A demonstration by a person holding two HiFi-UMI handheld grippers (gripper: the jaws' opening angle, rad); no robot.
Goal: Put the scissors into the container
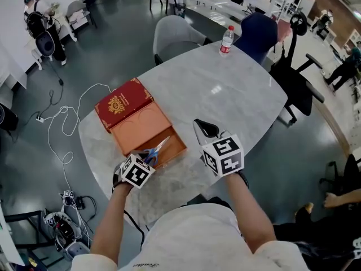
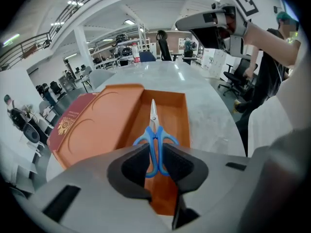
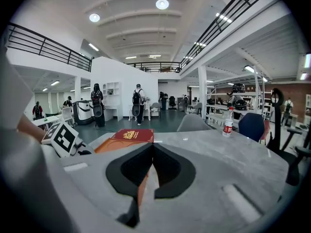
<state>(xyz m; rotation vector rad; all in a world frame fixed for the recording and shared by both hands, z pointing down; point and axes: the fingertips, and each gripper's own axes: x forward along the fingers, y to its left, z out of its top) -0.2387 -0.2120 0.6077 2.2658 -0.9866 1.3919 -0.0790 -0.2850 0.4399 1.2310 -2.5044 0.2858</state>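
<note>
Blue-handled scissors (image 2: 154, 134) sit in the left gripper (image 2: 155, 152), its jaws clenched on the handle loops, blades pointing to the far side over the open orange box (image 2: 174, 111). They hang above the box's near-right compartment; whether the tips touch its floor, I can't tell. The box's red lid (image 1: 121, 103) lies flipped open on the far left. The right gripper (image 3: 152, 145) hovers just right of the box, jaws closed together on nothing. A water bottle (image 1: 226, 40) stands at the marble table's (image 1: 242, 95) far edge.
</note>
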